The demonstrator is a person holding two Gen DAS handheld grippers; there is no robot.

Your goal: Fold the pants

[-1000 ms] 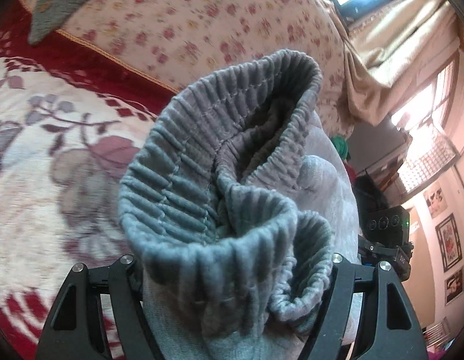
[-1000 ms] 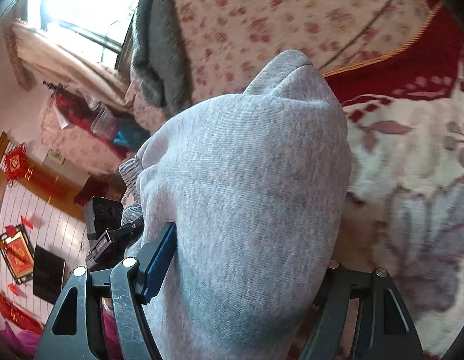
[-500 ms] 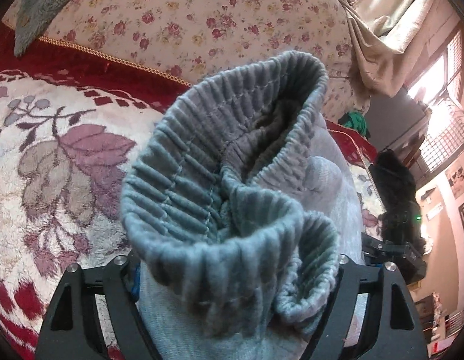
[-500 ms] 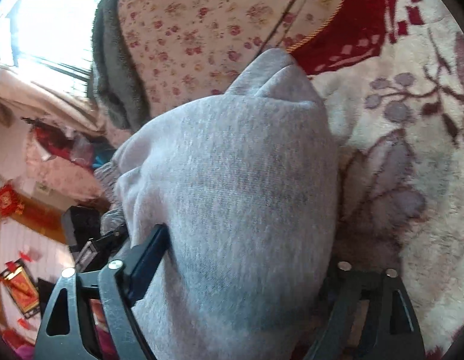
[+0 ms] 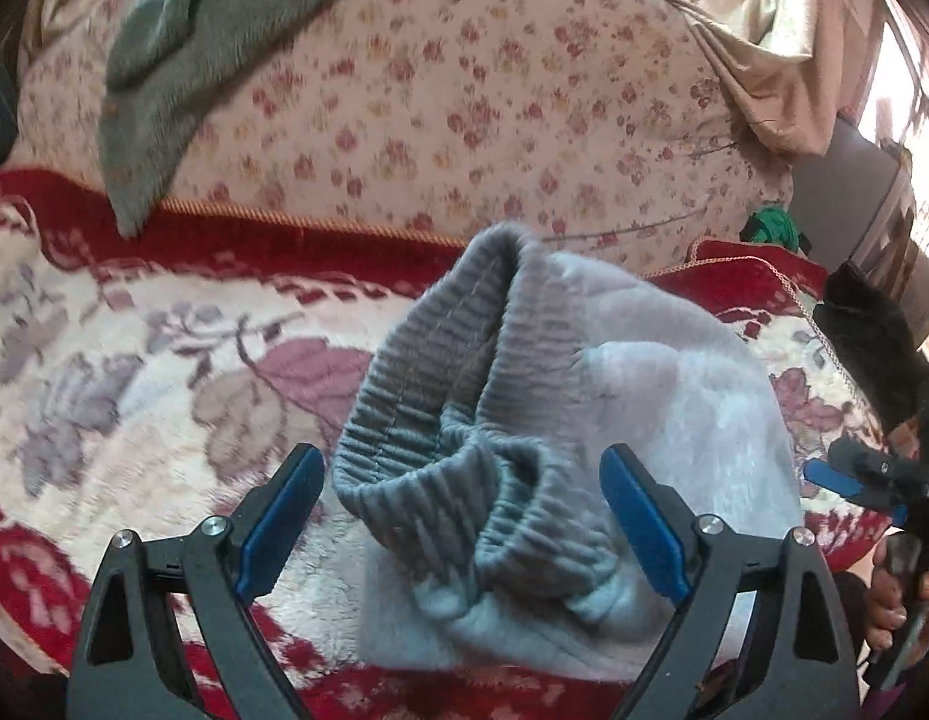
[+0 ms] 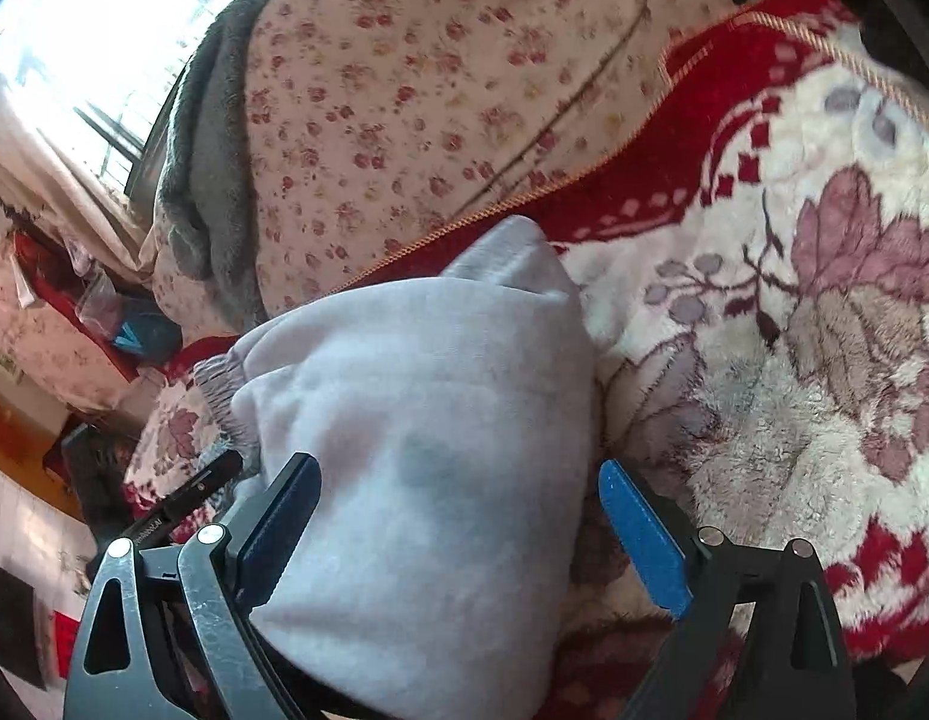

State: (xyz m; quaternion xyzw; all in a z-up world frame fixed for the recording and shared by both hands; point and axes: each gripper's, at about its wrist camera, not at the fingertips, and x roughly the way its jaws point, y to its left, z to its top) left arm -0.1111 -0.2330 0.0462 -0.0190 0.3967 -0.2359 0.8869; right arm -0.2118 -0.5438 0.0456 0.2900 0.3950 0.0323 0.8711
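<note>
Left wrist view shows the left claw [image 5: 461, 516] spread wide, gripping nothing, grey pants [image 5: 524, 450] bunched between its fingers toward 12 o'clock on the floral blanket [image 5: 134, 372]; right claw [image 6: 458, 528] likewise open around them.

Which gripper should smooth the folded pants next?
Left, probably. The left gripper is open with the pants' bunched waistband loose between its fingers; the right gripper, also open, faces only smooth fabric.
</note>
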